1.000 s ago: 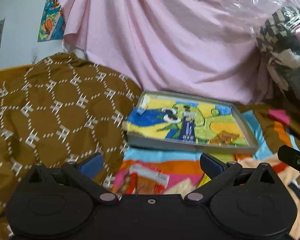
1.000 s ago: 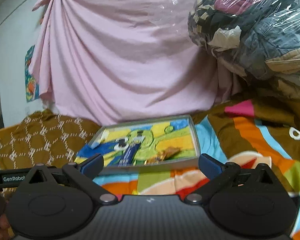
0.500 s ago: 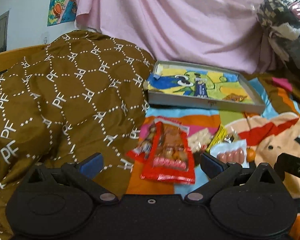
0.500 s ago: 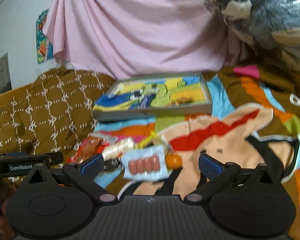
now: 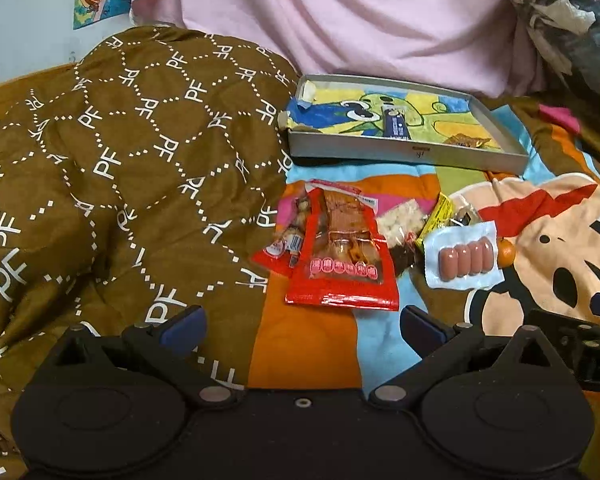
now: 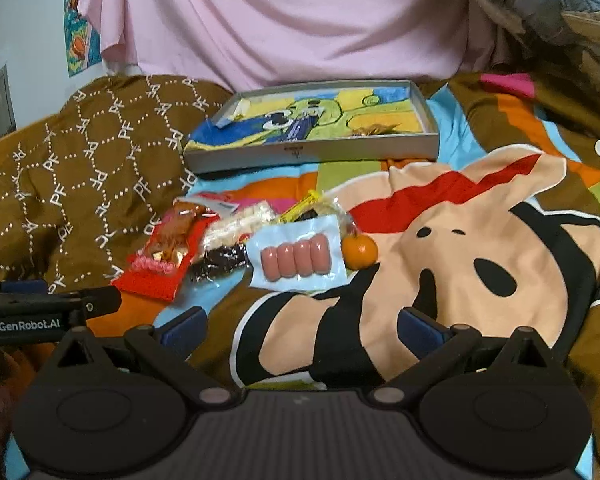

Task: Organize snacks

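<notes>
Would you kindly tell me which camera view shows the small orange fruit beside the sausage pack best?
The right wrist view: there the orange fruit sits almost whole, just right of the sausage pack. In the left wrist view only a sliver of the fruit peeks out behind the pack's right edge.

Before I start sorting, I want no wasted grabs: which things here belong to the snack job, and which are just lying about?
For the job:
red packet
sausage pack
orange
tray

Lying about:
brown quilt
pink sheet
cartoon blanket
bagged clothes
</notes>
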A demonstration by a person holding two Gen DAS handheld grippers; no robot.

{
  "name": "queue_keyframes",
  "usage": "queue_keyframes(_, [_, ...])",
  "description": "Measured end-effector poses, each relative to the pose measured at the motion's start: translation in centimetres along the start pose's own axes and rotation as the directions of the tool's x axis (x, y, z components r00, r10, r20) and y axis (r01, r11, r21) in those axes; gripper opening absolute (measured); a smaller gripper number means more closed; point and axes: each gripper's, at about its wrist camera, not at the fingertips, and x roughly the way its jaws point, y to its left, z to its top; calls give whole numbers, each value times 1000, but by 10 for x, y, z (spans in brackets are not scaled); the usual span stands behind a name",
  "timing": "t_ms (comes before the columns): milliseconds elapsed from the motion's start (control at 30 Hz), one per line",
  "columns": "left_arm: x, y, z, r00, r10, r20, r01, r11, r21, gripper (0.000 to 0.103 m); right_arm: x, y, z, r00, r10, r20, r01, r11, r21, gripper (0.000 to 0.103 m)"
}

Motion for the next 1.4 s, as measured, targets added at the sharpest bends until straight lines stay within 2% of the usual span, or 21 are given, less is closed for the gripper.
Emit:
queue_keyframes(500, [20,3,11,1000,-28,-12,28,1000,2,102,28,5,3,997,-15,-79,13,1000,-15,103])
queue_keyframes(667, [26,7,18,997,-80,17,81,996,-30,102,35,7,7,997,-28,-66,26,999,-35,103])
queue_keyframes(900, [44,-3,31,993,-107,41,105,994,41,102,43,3,12,999,-39,-30,38,999,-31,103])
queue_keyframes(1200, [70,3,46,979,-204,19,203,978,42,102,58,0,36,998,52,42,-45,987,-155,103])
queue_keyframes(1400, [88,14,49,958,-284,-40,283,959,-23,102,87,-15,56,990,135,36,-126,976,-180,103])
